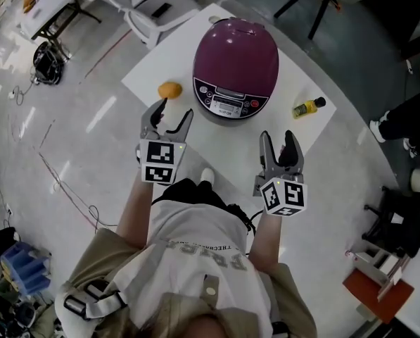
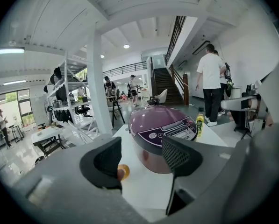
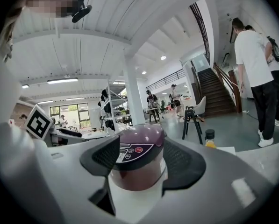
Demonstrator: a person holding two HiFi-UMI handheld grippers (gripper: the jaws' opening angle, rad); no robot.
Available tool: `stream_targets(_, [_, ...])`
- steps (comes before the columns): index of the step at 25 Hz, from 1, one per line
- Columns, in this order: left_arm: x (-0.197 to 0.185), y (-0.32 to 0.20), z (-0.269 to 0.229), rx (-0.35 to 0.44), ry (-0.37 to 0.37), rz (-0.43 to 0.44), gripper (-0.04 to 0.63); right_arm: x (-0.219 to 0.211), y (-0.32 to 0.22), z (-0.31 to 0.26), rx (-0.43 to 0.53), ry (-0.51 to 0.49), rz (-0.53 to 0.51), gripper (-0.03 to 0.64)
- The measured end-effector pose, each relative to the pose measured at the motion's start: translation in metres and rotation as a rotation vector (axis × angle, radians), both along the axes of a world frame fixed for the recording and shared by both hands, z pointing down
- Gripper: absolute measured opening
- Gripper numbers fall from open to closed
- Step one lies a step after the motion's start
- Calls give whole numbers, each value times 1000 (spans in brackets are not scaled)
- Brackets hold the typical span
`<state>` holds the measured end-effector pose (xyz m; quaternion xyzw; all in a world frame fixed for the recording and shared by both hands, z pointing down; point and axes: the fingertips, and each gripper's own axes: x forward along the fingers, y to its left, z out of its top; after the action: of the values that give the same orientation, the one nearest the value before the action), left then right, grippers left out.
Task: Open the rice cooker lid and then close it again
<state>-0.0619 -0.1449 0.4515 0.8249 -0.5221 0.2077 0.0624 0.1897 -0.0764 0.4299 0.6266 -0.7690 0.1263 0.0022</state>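
A purple rice cooker (image 1: 236,65) with its lid down stands on the white table (image 1: 195,139), its control panel (image 1: 227,103) facing me. It fills the middle of the left gripper view (image 2: 163,134) and the right gripper view (image 3: 140,160). My left gripper (image 1: 171,115) hovers open over the table, short of the cooker's front left, nothing between its fingers. My right gripper (image 1: 278,141) is also open and empty, near the table's front edge, to the cooker's front right. Neither touches the cooker.
An orange (image 1: 170,89) lies left of the cooker, just beyond my left gripper. A small yellow bottle (image 1: 308,107) with a black cap lies to the cooker's right. Chairs (image 1: 153,9) stand behind the table. People stand on the floor beyond (image 2: 210,85).
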Motion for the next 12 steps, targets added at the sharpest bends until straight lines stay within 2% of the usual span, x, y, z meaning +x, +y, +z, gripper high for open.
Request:
stream_targets(8, [7,-14,7,-14,-21,66,281,-5,-12,7,-30,41,1,270])
stream_targets(12, [14,-18,13,-26,-34,121,281,-13,-17,12,-55,75,-30,270])
